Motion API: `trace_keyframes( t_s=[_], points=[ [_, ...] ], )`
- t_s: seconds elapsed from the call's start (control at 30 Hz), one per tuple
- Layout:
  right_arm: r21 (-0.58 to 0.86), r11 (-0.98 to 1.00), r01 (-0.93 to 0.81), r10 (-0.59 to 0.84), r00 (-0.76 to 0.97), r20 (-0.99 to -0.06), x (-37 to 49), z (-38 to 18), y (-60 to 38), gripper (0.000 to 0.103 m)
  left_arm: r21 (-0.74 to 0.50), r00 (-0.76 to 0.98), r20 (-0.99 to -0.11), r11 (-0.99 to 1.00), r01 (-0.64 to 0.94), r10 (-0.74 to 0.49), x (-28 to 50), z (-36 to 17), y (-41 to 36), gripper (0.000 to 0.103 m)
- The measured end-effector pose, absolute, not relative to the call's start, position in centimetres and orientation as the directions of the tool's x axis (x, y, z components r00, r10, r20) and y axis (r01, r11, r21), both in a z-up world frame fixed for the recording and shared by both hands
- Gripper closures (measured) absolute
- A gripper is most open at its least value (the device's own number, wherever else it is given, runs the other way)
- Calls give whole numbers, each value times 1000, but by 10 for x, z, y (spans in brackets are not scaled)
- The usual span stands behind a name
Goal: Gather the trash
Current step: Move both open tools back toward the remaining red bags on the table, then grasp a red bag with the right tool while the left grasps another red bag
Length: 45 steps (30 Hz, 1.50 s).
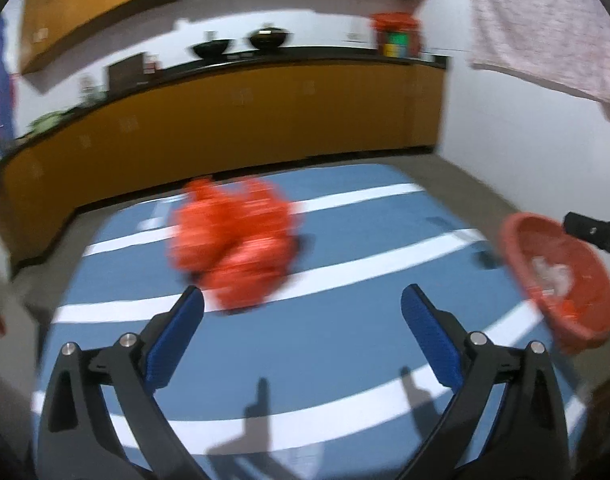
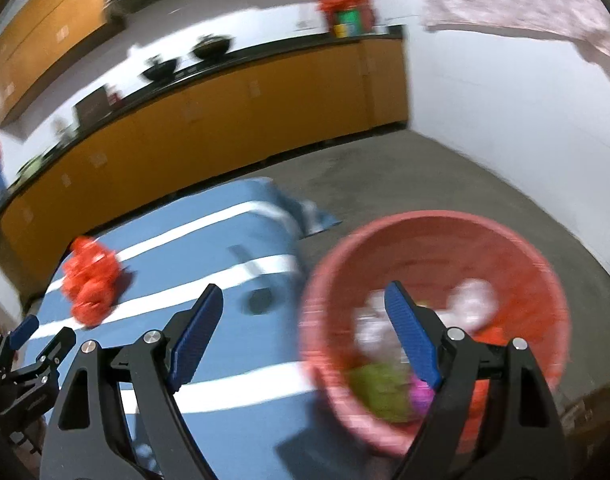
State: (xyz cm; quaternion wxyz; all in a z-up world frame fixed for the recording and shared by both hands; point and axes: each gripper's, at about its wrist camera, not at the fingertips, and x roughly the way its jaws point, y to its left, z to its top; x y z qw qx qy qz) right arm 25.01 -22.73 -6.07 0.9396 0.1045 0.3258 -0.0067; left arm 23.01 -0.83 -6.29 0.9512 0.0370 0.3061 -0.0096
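While the left gripper (image 1: 303,308) gapes wide and empty at lower centre, it should straddle the crumpled orange bag (image 1: 235,244) mid-frame, whose blurred bulk shows no clear long axis. From the right wrist, the right gripper (image 2: 305,312), equally wide and empty, hovers beside the red basket (image 2: 517,248) at lower right.

A: Even indoor light, fairly bright, white walls a touch washed out. Heavy motion smear in both views; the orange bag (image 1: 233,244) is a fuzzy blob.

B: The red basket (image 2: 433,320) smears too, its contents unreadable. Only the blue fingers (image 2: 193,344) stay crisp.

A: Hard finger shadows fall on the striped cloth (image 1: 325,364) near the bottom of the left view.

B: Fisheye bends the cabinets (image 1: 225,120); corners go black.
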Motion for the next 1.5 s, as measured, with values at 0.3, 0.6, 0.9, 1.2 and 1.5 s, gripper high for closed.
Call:
trace_keyframes(
  t_s=[0.3,0.6,0.9,1.2,1.5],
  points=[
    [173,979,-105,192,754,-629,295,-68,-97,21,100,781,-579,971,-219,236,219,-73,118,4],
    [220,971,-93,221,697,-682,347,-89,-33,26,65,775,-560,947,-313,295,212,-71,180,4],
    [176,980,-89,190,663,-724,362,-105,-18,33,37,781,-557,947,-318,283,219,-72,192,4],
    [143,978,-153,208,637,-742,352,-111,-18,57,-2,793,-562,959,-284,234,230,-67,181,4],
    [116,993,-21,100,677,-729,325,-109,-99,57,12,825,-550,989,-146,128,277,-60,137,4]
  ],
)
